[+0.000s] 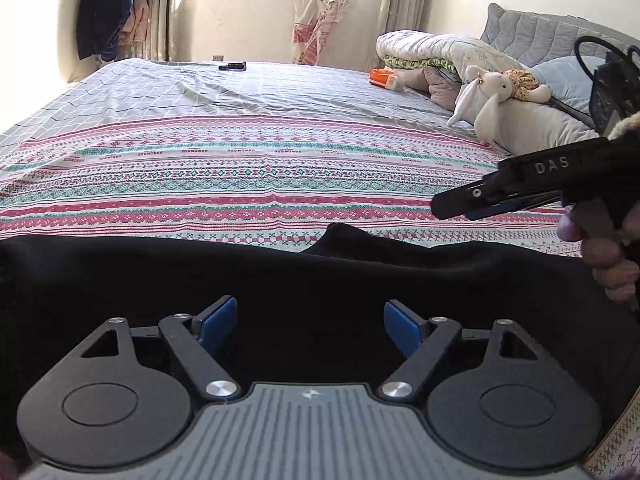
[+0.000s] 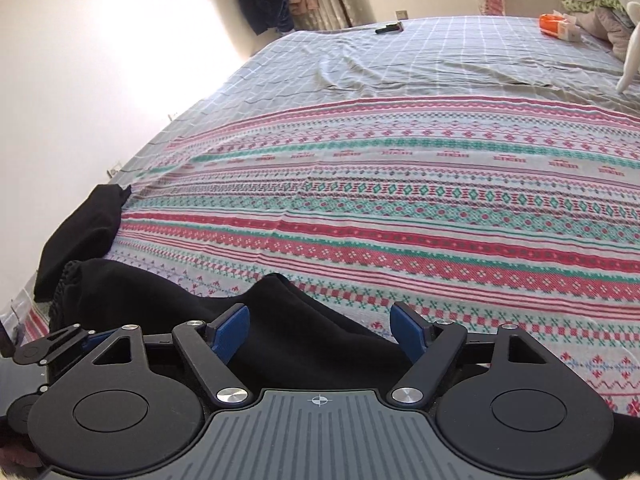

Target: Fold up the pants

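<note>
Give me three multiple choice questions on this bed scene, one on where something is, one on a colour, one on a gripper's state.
1. Where do the pants lie?
A. on the near edge of the bed
B. on the pillow
C. by the window

2. What colour are the pants?
A. red
B. black
C. white

3. How does the left gripper stand?
A. shut on the pants
B. shut on nothing
C. open, over the pants

Answers:
1. A, the dark cloth lies along the near edge of the striped bedspread.
2. B, they look plain black in both views.
3. C, its blue pads stand well apart with cloth between them.
</note>
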{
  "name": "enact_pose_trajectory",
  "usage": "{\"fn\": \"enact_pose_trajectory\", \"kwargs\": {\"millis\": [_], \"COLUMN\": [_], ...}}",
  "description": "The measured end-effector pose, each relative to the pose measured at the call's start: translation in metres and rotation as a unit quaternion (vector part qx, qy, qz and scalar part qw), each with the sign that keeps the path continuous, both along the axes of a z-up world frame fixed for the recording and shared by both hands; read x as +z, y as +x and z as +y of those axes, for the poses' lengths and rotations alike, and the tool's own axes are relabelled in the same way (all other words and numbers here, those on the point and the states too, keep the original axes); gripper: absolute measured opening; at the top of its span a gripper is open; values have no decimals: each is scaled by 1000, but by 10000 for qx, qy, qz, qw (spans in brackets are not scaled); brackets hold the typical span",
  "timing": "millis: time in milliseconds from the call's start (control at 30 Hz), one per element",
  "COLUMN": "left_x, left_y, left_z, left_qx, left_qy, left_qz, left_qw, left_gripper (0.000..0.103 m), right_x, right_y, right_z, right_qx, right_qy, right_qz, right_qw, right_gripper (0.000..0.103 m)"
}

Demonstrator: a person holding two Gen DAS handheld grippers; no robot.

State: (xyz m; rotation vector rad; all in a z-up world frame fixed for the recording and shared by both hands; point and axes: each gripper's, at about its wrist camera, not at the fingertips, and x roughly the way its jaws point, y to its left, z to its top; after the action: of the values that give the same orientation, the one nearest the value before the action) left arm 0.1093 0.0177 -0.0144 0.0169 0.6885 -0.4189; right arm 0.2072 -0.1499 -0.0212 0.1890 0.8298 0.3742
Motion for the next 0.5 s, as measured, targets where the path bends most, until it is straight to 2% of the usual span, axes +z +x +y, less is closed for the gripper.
{"fn": "enact_pose_trajectory", "kwargs": {"millis": [67,233,300,333,367,467,500], "left_x": [0,-4,-5,-6,-7,-12,-15], "left_y": [1,5,7,8,8,10,11], "left_z": [2,6,11,14,17,26,29], "left_qx": [-80,9,74,119,161,298,344], "left_qy": [-42,148,152,178,209,356,427], "left_qz": [-64,-45,16,42,69,255,349], "left_qw": [9999,9999,9999,9998,9996,9986,9979], "left_gripper": [102,101,101,101,101,101,101], "right_x": [-7,-24,-30,-33,-35,-30,-27], "right_y": [15,45,53,55,56,50,50], "right_z": [15,46,54,58,63,70,68], "right_qx": [196,460,574,692,805,708,579], "right_qy": [-66,-250,-224,-202,-224,-424,-324], "right_qz": [52,203,284,363,412,10,-104], "right_qw": [9998,9984,9977,9967,9956,9966,9977], "right_gripper": [66,52,37,14,8,3,2]}}
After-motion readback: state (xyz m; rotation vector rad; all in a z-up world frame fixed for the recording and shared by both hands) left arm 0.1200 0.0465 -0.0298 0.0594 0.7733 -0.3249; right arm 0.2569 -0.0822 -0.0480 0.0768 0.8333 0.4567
